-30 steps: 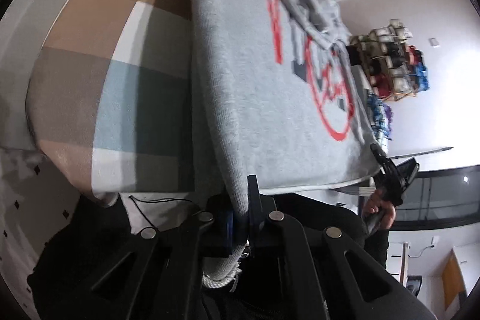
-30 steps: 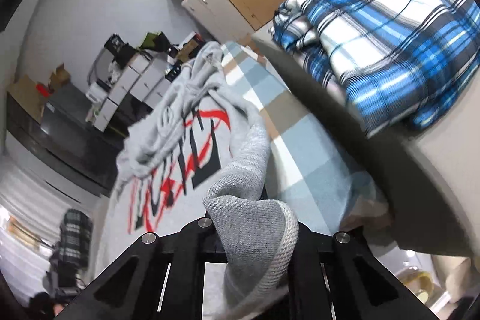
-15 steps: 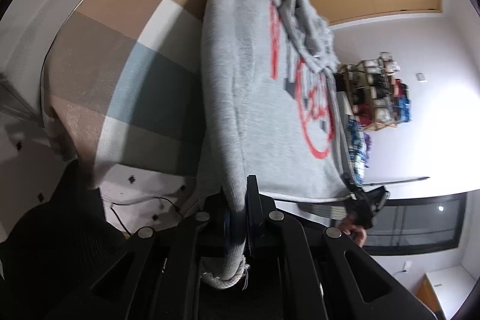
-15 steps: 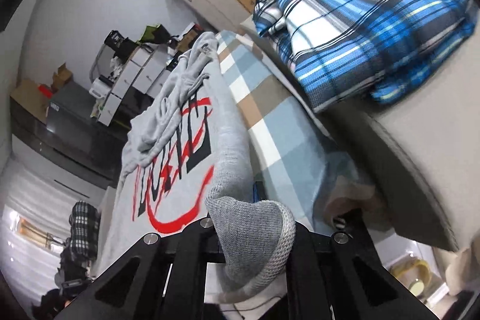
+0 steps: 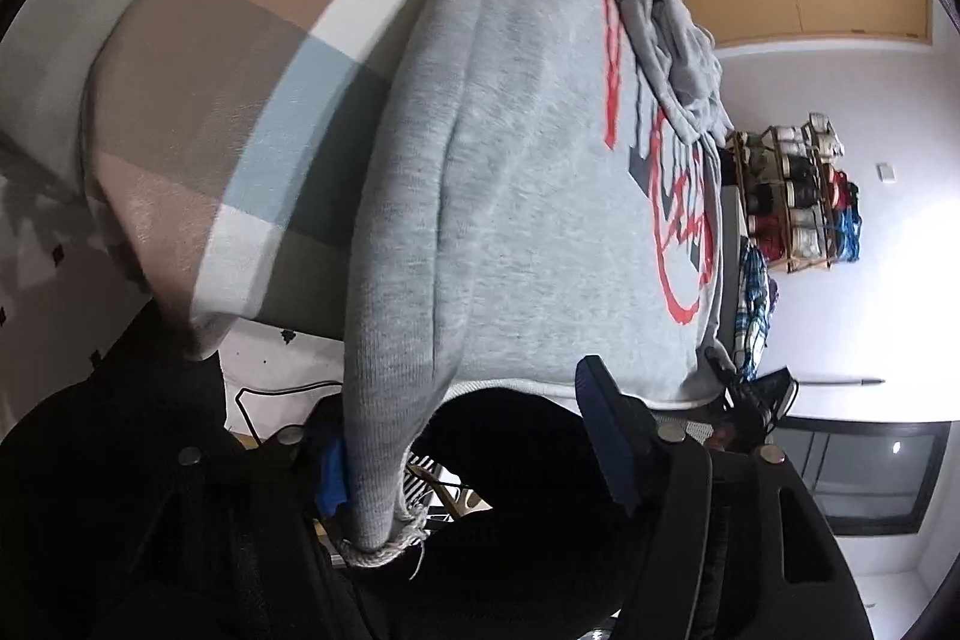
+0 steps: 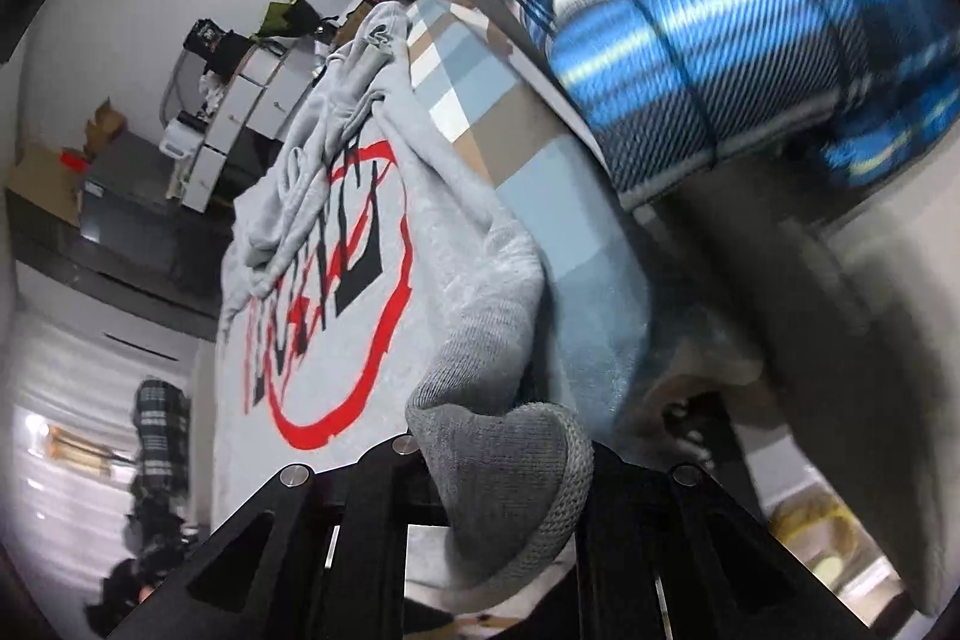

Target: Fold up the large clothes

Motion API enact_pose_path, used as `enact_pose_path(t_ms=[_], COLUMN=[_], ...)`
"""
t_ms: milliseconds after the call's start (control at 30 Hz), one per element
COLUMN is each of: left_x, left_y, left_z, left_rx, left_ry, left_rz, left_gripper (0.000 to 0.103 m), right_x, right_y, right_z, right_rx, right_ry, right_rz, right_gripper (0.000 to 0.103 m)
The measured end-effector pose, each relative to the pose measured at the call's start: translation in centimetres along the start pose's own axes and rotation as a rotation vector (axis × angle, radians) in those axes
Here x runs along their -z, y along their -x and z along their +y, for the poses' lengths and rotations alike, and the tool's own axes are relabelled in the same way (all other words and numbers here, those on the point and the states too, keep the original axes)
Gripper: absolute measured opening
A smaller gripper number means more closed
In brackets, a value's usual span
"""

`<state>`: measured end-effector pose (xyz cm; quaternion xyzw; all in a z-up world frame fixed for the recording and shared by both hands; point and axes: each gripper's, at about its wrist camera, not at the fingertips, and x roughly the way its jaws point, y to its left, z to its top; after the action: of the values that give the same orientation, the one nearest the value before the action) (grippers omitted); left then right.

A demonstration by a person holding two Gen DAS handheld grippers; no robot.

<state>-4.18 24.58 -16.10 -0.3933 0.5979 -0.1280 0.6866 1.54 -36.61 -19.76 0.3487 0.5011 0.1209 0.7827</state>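
Sweatshirt [image 5: 528, 172] hem corner draped against left gripper's [image 5: 474, 454] parted jaws; right gripper [image 6: 498, 460] clenches the other.

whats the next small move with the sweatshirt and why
Probably open the right tongs and let that hem corner go. The left tongs already stand open, the hem draped on one finger, while the right ones still pinch ribbing. The grey sweatshirt lies spread on the checked blanket.
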Motion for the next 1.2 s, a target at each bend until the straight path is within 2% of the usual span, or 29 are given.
enact_pose_path(t_ms=[67,100,200,333,400,433,600,767,967,1200], left_x=[0.1,0.2,0.5,0.5,0.4,0.3,0.3,-0.6,-2.7,-6.8], left_y=[-0.4,-0.6,-0.1,1.2,2.0,2.3,4.9,6.0,6.5,6.9], left_z=[-0.5,-0.6,-0.8,-0.9,-1.0,-1.1,-2.0,-3.0,-4.0,-5.9], left_rx=[0.0,0.004,0.022,0.087,0.139,0.177,0.294,0.362,0.383,0.346], left_ry=[-0.03,-0.038,-0.065,-0.061,-0.056,-0.052,-0.073,-0.054,-0.005,0.02], left_rz=[0.026,0.039,0.027,-0.012,-0.035,-0.043,-0.141,-0.185,-0.224,-0.248], left_gripper=[0.008,0.002,0.001,0.0,0.0,0.0,0.0,0.0,0.0,0.0], right_x=[-0.1,-0.1,0.0,0.3,0.4,0.5,0.7,-0.1,-1.6,-5.6], right_y=[-0.3,-0.3,-0.3,1.2,2.0,2.5,4.7,5.9,6.1,5.8], right_z=[-0.4,-0.4,-0.8,-0.8,-0.5,-0.3,1.8,3.9,5.2,8.2], right_rx=[-0.05,-0.062,-0.07,-0.114,-0.125,-0.161,-0.214,-0.267,-0.316,-0.3], right_ry=[-0.022,-0.026,-0.035,-0.034,-0.026,-0.027,0.011,0.012,-0.046,-0.035], right_rz=[0.004,0.001,-0.014,-0.068,-0.082,-0.084,-0.093,-0.128,-0.149,-0.145], right_gripper=[0.014,0.014,0.013,0.011,0.01,0.01,0.01,0.01,0.01,0.01])
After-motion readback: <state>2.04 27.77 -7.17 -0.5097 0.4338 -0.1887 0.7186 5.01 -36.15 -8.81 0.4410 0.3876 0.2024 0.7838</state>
